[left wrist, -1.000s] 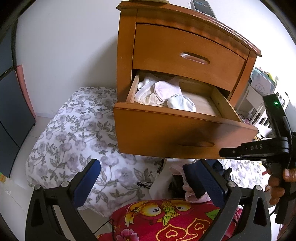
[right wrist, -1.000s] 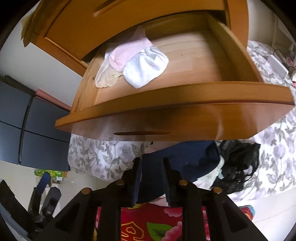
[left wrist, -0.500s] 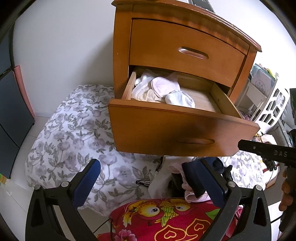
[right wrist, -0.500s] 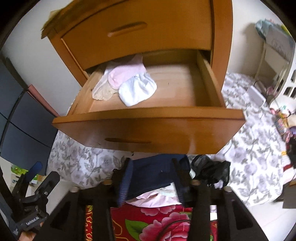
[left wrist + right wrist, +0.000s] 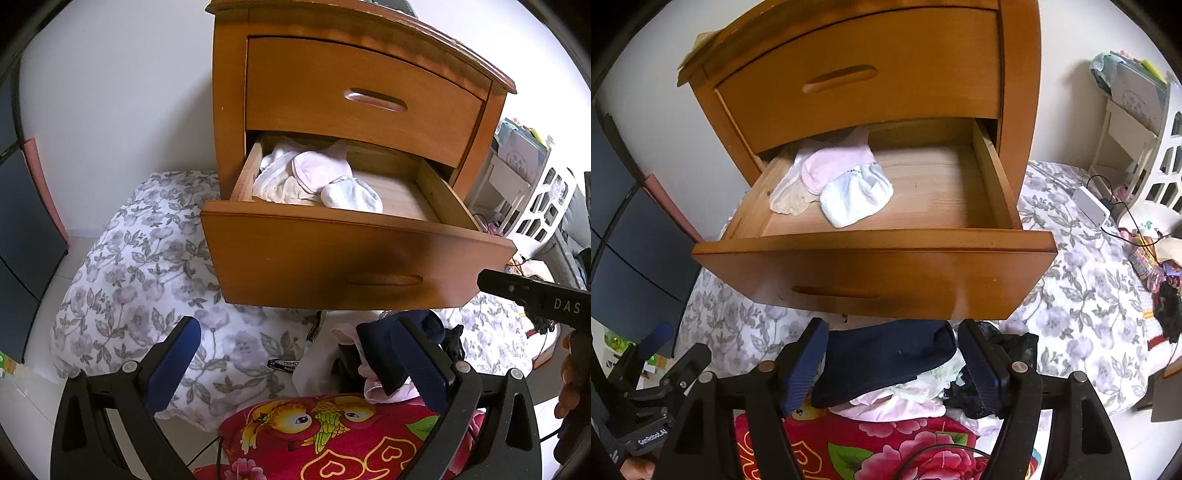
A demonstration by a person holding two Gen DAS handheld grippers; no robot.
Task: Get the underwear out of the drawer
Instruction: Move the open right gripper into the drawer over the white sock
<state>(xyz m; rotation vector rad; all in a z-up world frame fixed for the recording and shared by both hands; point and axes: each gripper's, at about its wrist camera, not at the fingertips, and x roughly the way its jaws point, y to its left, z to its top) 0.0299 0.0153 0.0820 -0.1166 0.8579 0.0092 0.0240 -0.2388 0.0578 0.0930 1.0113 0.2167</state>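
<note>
Right gripper (image 5: 892,360), jaws just opened wide and empty above the navy garment (image 5: 886,360) on the pile; remaining underwear (image 5: 834,184) lies in the drawer (image 5: 875,243), left gripper (image 5: 291,358) agape: reach in from above.

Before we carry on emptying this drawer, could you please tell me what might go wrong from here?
1. The right gripper has just been opening above the navy garment; its pads sit close beside the cloth and might snag it when lifting away.
2. The open lower drawer juts out over the pile; a rising gripper could knock its front.
3. The white garment overlaps the pink one, so one grab may drag out both.
</note>
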